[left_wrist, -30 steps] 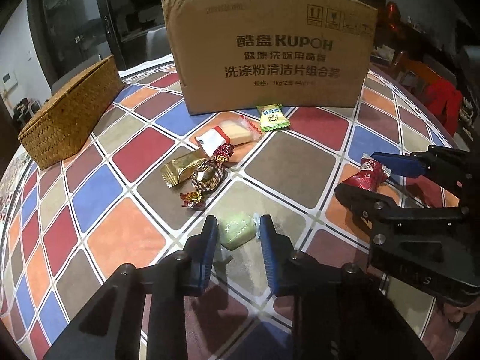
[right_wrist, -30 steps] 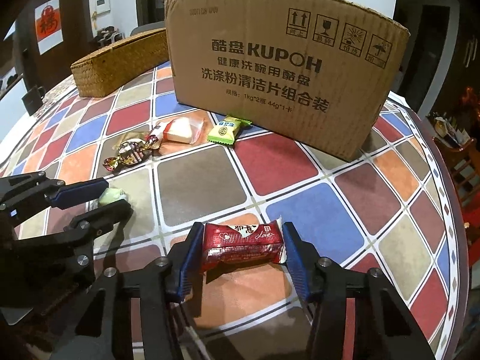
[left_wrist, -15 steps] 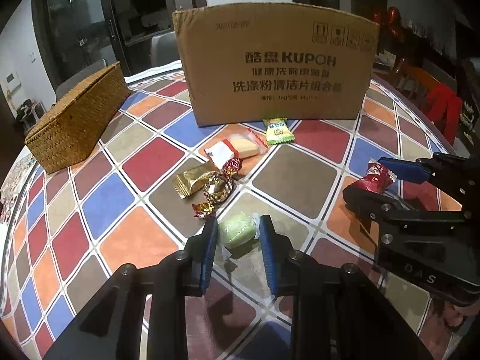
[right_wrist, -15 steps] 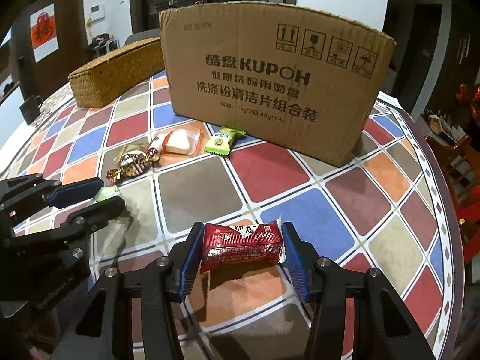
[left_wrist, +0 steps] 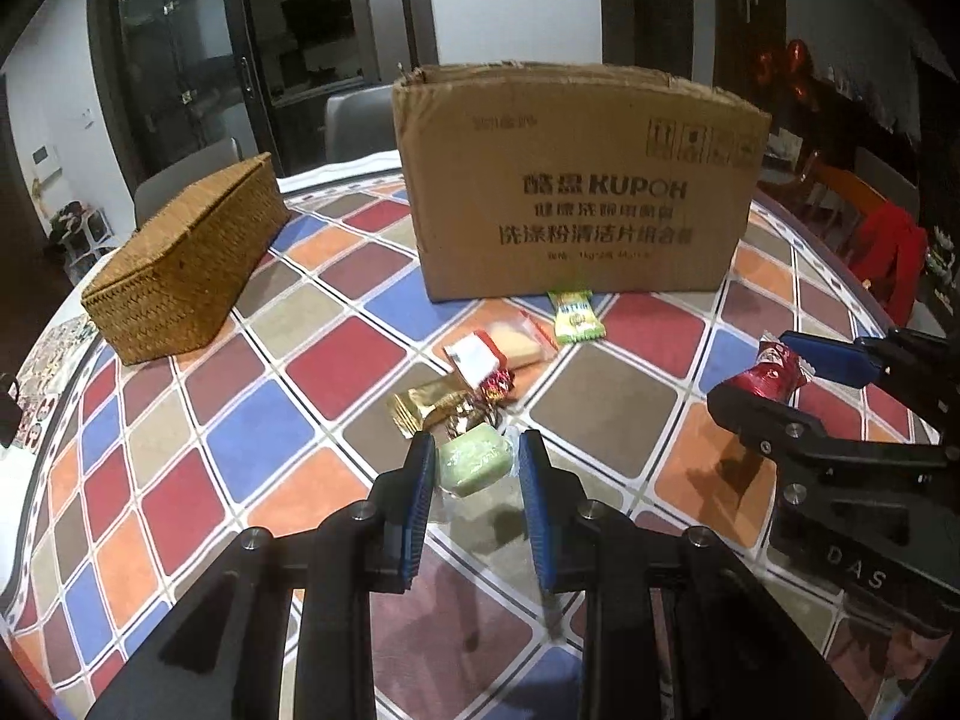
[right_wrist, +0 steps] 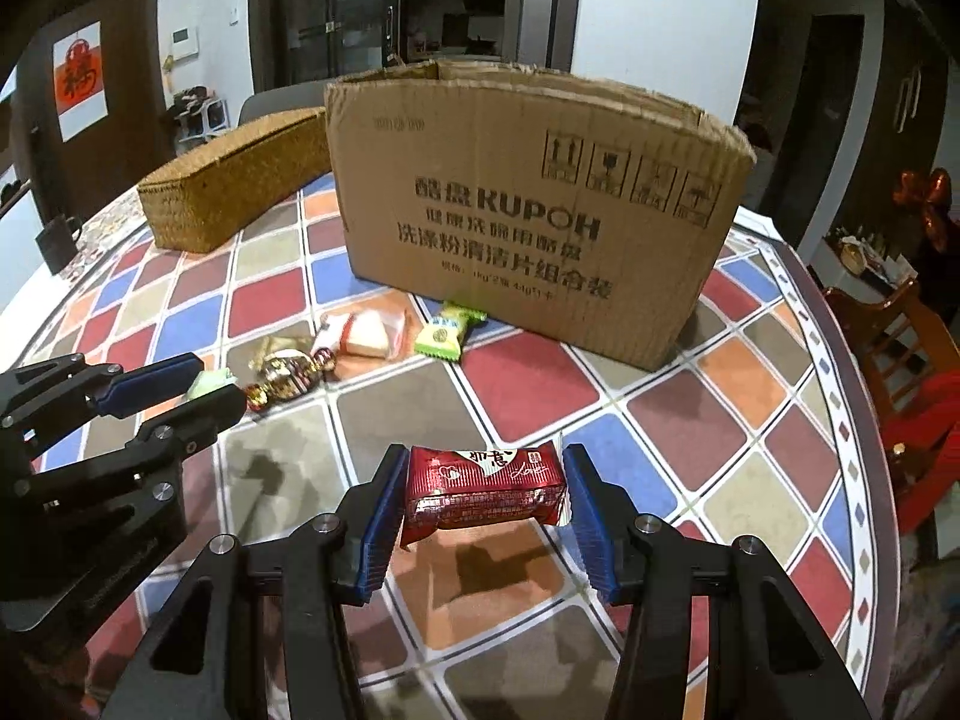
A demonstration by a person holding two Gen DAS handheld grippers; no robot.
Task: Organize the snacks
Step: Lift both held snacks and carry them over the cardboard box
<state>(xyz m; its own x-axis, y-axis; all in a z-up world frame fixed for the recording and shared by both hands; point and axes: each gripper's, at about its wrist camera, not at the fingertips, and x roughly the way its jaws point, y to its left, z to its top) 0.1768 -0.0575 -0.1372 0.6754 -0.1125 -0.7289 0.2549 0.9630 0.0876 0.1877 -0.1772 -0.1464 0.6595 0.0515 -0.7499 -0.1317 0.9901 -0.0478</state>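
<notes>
My left gripper is shut on a pale green wrapped snack and holds it above the table. My right gripper is shut on a red wrapped snack, also lifted off the table; it shows in the left wrist view. Loose snacks lie in front of the cardboard box: a gold-wrapped candy, a clear-wrapped cake with red label and a green packet. The box top is open.
A woven wicker box stands at the left on the chequered round tablecloth. Chairs stand beyond the table's right edge. The left gripper appears at the left of the right wrist view.
Both grippers have risen off the table with their snacks held; the cameras now look more level and the top rim of the box has come into view.
</notes>
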